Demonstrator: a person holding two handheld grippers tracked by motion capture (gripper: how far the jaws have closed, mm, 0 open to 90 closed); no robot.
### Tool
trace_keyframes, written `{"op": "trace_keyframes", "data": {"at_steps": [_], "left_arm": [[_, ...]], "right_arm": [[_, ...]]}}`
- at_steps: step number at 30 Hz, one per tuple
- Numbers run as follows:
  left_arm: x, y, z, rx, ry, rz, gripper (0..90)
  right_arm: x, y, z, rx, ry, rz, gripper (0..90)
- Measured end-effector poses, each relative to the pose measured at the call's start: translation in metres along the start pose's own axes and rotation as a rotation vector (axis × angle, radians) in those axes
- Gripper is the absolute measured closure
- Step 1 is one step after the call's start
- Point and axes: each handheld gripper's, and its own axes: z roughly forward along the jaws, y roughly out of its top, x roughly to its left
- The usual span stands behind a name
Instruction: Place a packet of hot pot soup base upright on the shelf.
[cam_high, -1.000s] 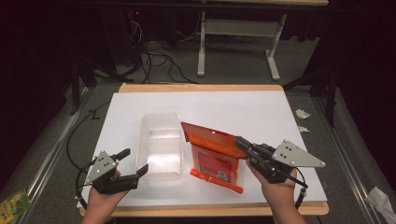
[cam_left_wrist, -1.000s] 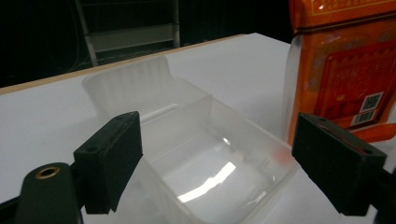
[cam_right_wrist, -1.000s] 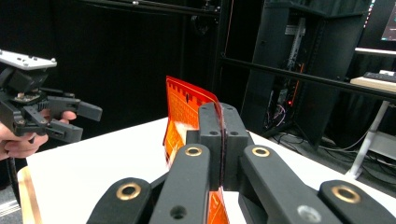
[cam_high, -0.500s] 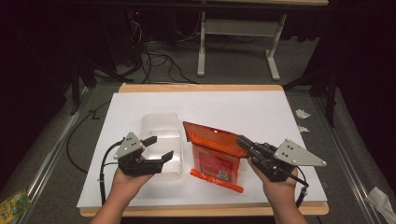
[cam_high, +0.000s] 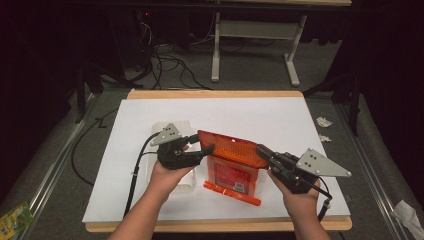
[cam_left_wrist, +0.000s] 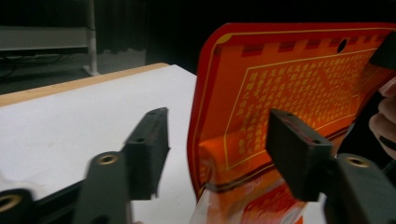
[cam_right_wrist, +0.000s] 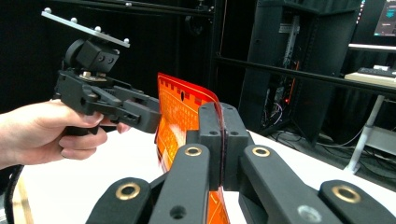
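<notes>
High view: my left gripper (cam_high: 202, 150) has come right to the orange bag (cam_high: 235, 152), jaws closing but not yet touching; my right gripper (cam_high: 265, 152) clamps its right edge above the table (cam_high: 280, 115).

1. A white worktop (cam_high: 280, 115) with a pale wooden edge stands on a grey carpeted floor (cam_high: 60, 150).
2. Beyond it stands the white frame of another table (cam_high: 252, 40), with black cables (cam_high: 167, 57) tangled on the floor beside it.
3. Crumpled paper scraps (cam_high: 324, 129) lie right of the worktop.
4. The room behind is dark; a black equipment rack (cam_right_wrist: 299, 70) stands there.
</notes>
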Motion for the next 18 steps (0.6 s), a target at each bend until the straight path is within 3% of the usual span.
{"op": "trace_keyframes", "data": {"at_steps": [1, 6, 9, 11, 14, 17, 18], "left_arm": [[-0.003, 0.001, 0.005, -0.004, -0.022, 0.006, 48.0], [-0.008, -0.001, 0.009, -0.029, -0.001, 0.004, 67.5], [-0.013, -0.003, 0.010, -0.035, 0.015, 0.035, 82.1], [-0.017, -0.004, 0.010, -0.039, 0.026, 0.064, 86.9], [-0.018, -0.005, 0.008, -0.043, 0.021, 0.075, 88.1], [-0.018, -0.006, 0.007, -0.045, 0.020, 0.080, 88.1], [-0.018, -0.006, 0.007, -0.045, 0.020, 0.080, 88.0]], "right_arm": [[-0.001, -0.001, 0.000, -0.002, -0.007, 0.001, 90.0], [-0.012, -0.008, -0.005, 0.014, -0.040, 0.041, 90.0], [-0.019, -0.013, -0.008, 0.018, -0.045, 0.064, 90.0], [-0.019, -0.014, -0.009, 0.023, -0.055, 0.072, 89.8], [-0.020, -0.016, -0.012, 0.032, -0.060, 0.093, 75.2], [-0.024, -0.020, -0.014, 0.060, -0.062, 0.141, 47.5], [-0.024, -0.020, -0.014, 0.060, -0.062, 0.141, 47.5]]}}
